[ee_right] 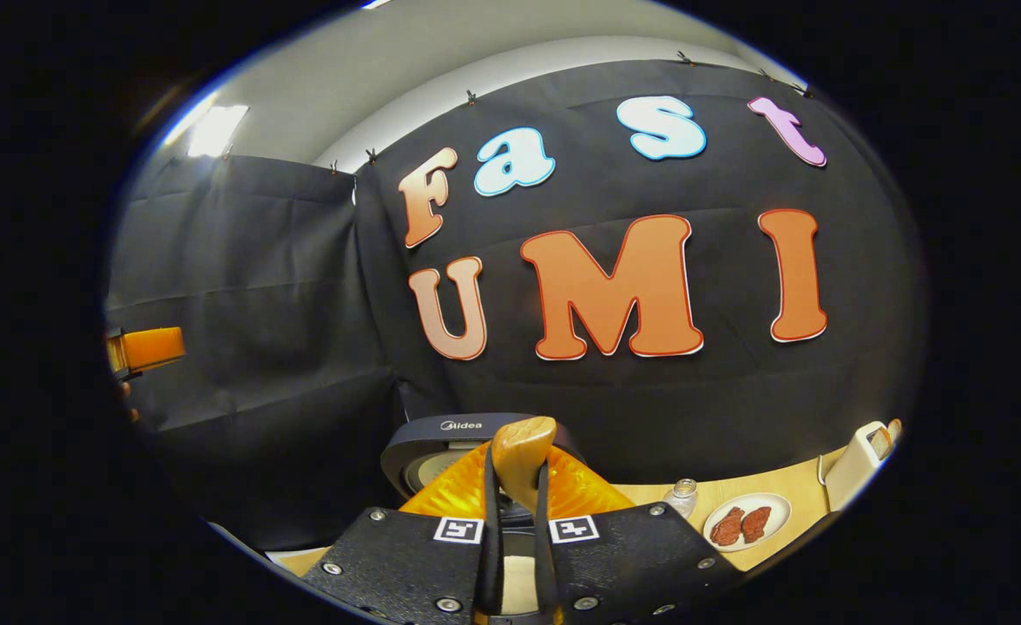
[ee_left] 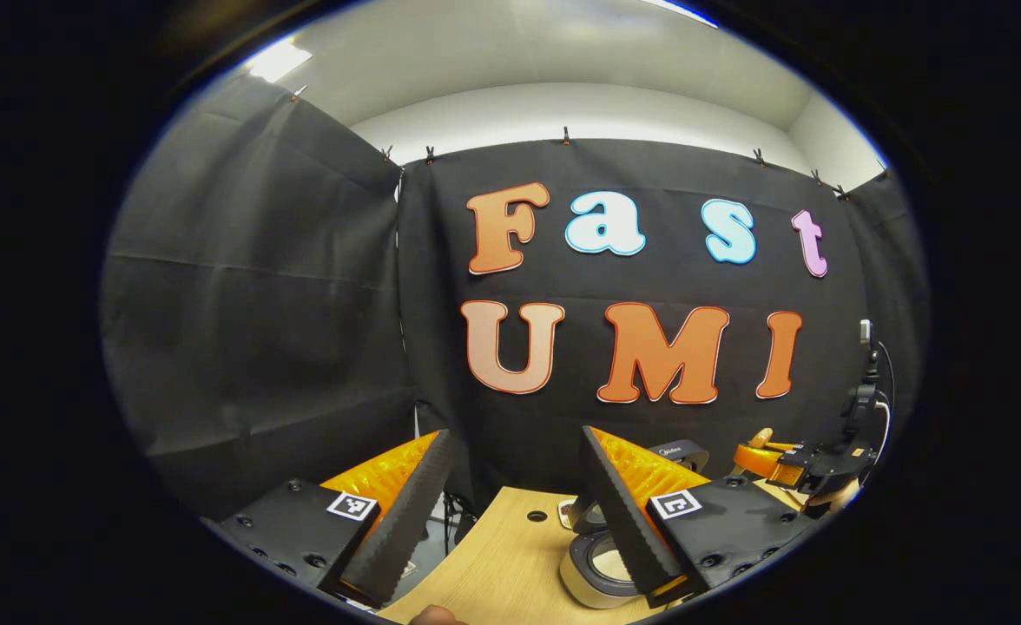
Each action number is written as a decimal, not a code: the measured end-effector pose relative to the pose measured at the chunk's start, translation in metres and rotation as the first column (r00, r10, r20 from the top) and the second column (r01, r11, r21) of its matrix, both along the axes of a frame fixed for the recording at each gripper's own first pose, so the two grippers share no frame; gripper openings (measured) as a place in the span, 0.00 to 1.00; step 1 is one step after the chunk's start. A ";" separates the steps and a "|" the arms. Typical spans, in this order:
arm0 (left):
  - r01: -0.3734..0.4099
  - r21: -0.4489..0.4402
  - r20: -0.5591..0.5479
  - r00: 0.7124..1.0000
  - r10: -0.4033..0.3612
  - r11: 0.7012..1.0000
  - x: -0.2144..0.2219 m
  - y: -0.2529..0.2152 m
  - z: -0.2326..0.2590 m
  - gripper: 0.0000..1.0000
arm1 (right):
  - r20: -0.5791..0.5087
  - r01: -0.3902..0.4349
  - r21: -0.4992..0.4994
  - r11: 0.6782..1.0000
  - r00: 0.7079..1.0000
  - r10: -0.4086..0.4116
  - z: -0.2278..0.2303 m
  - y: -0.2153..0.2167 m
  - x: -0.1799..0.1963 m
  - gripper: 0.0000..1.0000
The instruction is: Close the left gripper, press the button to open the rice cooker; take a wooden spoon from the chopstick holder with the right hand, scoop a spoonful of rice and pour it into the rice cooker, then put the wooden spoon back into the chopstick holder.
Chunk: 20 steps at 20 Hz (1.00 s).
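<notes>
Holding the wooden spoon [ee_right: 523, 460] pinched in my right gripper [ee_right: 517, 521], its bowl upright before the open rice cooker [ee_right: 441, 443]; tilting could spill any rice. My left gripper [ee_left: 510, 512] gapes empty over the desk [ee_left: 493, 555]. Right gripper view adds a plate [ee_right: 747, 521] toward the desk's far right edge.

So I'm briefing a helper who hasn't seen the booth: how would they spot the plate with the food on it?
In the right gripper view, start at the rice cooker, open at the back of the wooden table, and look right along the tabletop. Past a small clear jar lies a round white plate. It alone carries two reddish-brown pieces of food; the white appliance beyond it stands upright.
</notes>
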<state>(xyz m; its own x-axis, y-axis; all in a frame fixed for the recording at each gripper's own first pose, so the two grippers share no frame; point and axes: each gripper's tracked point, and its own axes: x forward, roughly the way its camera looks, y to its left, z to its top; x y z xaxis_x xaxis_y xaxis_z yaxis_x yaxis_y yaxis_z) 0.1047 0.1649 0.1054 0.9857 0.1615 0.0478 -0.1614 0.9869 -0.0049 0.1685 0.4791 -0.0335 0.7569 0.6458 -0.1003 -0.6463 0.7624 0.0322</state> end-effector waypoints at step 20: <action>0.071 -0.013 0.013 0.997 -0.070 0.997 0.037 -0.070 -0.001 0.98 | -0.032 0.267 0.058 0.962 0.963 -0.266 0.016 -0.218 0.031 0.14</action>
